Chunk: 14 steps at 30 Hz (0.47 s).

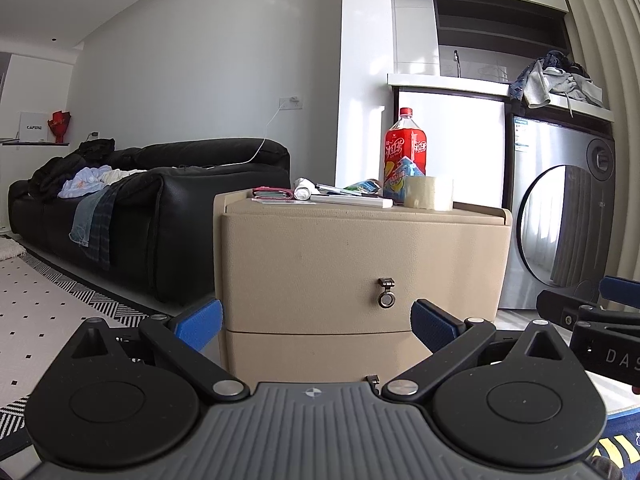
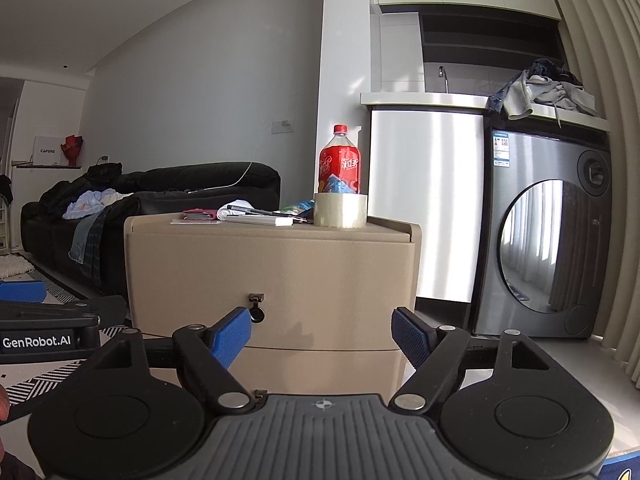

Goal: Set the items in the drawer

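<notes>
A beige two-drawer cabinet [image 1: 360, 260] stands ahead, also in the right wrist view [image 2: 272, 280]. Its top drawer is shut, with a metal ring handle [image 1: 386, 294] [image 2: 256, 309]. On top stand a red drink bottle [image 1: 405, 152] [image 2: 339, 164], a tape roll [image 1: 429, 193] [image 2: 340, 210], a flat white box [image 1: 352, 200] [image 2: 260, 220], a pen [image 2: 264, 212], a pink case [image 1: 272, 193] [image 2: 199, 214] and some packets. My left gripper [image 1: 316, 326] is open and empty, short of the cabinet front. My right gripper [image 2: 322, 336] is open and empty, level with the drawer seam.
A black sofa [image 1: 160, 200] with clothes stands left of the cabinet. A washing machine [image 2: 544, 248] and a white counter with clothes [image 2: 540, 96] stand to the right. A patterned rug [image 1: 60, 300] covers the floor at left. A curtain [image 2: 608, 160] hangs at far right.
</notes>
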{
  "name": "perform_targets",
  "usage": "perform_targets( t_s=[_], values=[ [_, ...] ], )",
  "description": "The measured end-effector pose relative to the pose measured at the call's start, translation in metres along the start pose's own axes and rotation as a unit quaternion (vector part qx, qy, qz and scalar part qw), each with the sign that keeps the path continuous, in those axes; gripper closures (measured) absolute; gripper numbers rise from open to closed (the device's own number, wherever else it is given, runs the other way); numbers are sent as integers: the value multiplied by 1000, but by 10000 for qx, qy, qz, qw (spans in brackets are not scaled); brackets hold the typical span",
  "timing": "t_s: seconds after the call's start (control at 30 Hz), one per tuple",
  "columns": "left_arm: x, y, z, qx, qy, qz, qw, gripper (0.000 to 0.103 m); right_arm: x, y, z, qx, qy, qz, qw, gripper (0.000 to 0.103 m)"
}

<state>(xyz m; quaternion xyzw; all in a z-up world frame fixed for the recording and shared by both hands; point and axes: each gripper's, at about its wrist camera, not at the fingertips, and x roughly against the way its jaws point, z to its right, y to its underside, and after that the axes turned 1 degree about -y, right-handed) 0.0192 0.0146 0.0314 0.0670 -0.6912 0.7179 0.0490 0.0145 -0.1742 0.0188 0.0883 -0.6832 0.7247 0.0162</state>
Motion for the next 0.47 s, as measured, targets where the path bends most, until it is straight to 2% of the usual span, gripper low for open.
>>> perform_targets(
  t_s=[0.17,0.33,0.47],
  values=[
    [5,2,-1,30,-98,118,9999,0,-1,5,-1,99,-16,52,9999,22],
    [6,-3,-4,63,69,85,9999,0,0,8,0,123,5,95,9999,22],
    [7,-6,-2,4,52,88,9999,0,0,9,-4,235,78,76,9997,22]
  ],
)
